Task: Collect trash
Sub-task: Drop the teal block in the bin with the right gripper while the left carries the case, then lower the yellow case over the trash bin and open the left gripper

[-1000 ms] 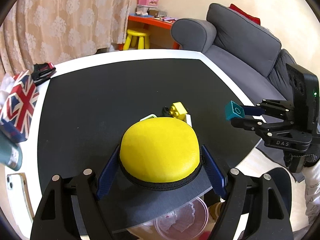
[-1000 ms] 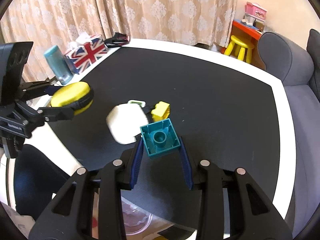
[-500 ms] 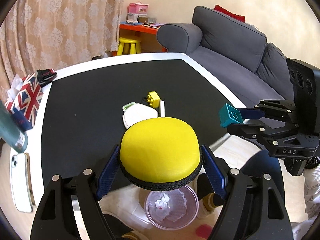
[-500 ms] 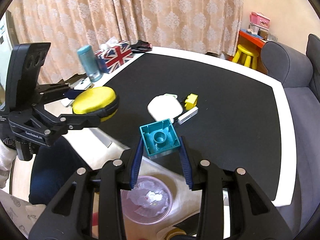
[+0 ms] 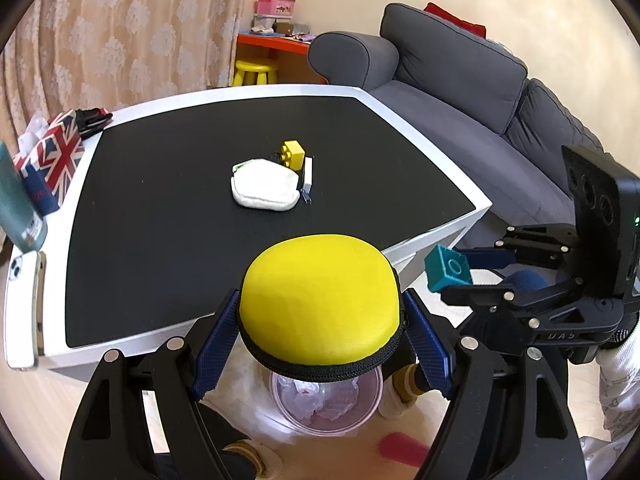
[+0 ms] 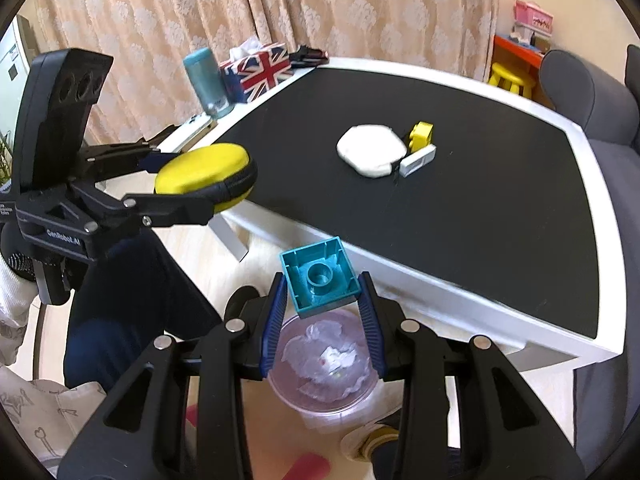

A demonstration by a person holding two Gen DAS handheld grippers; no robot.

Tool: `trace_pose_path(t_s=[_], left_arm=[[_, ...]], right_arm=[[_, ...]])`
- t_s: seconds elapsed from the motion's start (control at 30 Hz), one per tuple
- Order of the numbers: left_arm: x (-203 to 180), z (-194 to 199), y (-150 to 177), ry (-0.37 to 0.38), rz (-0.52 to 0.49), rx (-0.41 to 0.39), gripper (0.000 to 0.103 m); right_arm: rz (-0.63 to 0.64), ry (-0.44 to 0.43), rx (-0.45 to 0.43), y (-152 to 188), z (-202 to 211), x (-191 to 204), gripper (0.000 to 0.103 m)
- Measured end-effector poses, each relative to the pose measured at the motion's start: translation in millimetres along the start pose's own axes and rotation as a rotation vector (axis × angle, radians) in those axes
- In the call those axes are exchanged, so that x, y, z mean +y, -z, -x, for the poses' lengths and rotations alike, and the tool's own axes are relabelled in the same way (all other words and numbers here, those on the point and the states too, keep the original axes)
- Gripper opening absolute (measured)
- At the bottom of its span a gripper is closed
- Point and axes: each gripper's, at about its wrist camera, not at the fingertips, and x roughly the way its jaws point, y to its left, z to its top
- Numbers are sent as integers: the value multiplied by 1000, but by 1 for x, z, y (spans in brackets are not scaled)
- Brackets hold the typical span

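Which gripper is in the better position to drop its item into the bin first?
Probably the right gripper: its teal block hangs right over the bin. The left gripper's yellow case sits off to the side.

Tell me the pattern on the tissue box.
Union Jack flag print on the rectangular tissue box, clearest in the right wrist view.

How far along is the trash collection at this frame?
Done: the bin on the floor already holds crumpled paper. In hand: the left hand-held gripper grips a yellow zip case, the right hand-held gripper a teal block, both off the table above the bin. Left: a white pouch, yellow brick and small white stick remain on the table.
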Motion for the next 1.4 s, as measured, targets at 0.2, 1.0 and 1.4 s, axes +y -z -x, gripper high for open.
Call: trace_pose_path(t_s=[0.2,1.0,1.4], left_arm=[[1,4,8,1,10,0,77],[-20,-3,15,30,-48,37,77],[-26,-2,11,59,-37,21,95]], right_arm=[[3,-26,11,6,-6,6,72],[-80,97,-82,1,19,-19,93],[-110,131,-116,0,32,-31,93]])
